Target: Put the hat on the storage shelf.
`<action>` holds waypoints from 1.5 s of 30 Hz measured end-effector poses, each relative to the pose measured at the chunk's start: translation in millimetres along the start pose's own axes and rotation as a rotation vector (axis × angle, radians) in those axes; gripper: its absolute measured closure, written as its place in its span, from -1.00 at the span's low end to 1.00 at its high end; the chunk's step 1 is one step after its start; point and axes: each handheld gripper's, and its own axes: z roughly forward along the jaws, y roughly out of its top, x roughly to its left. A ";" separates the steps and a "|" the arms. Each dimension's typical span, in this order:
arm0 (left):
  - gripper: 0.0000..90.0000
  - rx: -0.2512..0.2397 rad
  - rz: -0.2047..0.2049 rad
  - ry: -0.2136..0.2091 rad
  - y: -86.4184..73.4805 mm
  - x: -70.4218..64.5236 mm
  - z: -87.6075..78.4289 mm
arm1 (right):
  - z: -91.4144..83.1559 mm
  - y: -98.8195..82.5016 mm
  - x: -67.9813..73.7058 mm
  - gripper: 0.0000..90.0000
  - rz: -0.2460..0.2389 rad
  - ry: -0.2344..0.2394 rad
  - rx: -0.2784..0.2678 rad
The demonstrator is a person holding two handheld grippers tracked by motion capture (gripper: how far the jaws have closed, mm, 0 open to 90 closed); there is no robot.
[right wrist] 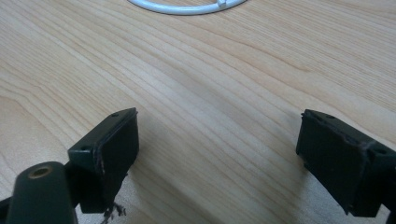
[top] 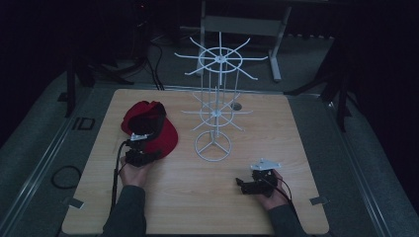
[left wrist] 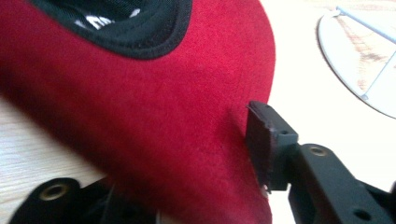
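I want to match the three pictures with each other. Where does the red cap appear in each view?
High view: the red cap lies at the table's left, beside the white wire rack, with the left gripper at its brim.
Left gripper view: its red brim fills the left and centre, between the jaws.
Right gripper view: not in it.
Shared landmark: the rack's white ring base.

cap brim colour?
Red brim, black inner band; clearest in the left gripper view.

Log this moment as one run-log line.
left gripper: jaws astride red cap brim, grip unclear | right gripper: open, empty, over table | white wire rack: upright, bare
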 end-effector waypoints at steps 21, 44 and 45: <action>0.91 -0.129 0.039 0.018 -13.5 -4.1 -19.4 | 0.0 0.0 -0.2 -0.71 -0.001 0.001 0.000; 0.90 -0.249 0.010 0.034 0.3 -4.0 -49.1 | -0.1 -0.1 -0.2 -0.71 -0.002 0.000 0.001; 0.90 -0.253 0.011 0.038 0.6 -4.0 -50.3 | -0.1 -0.1 -0.2 -0.71 -0.002 0.000 0.001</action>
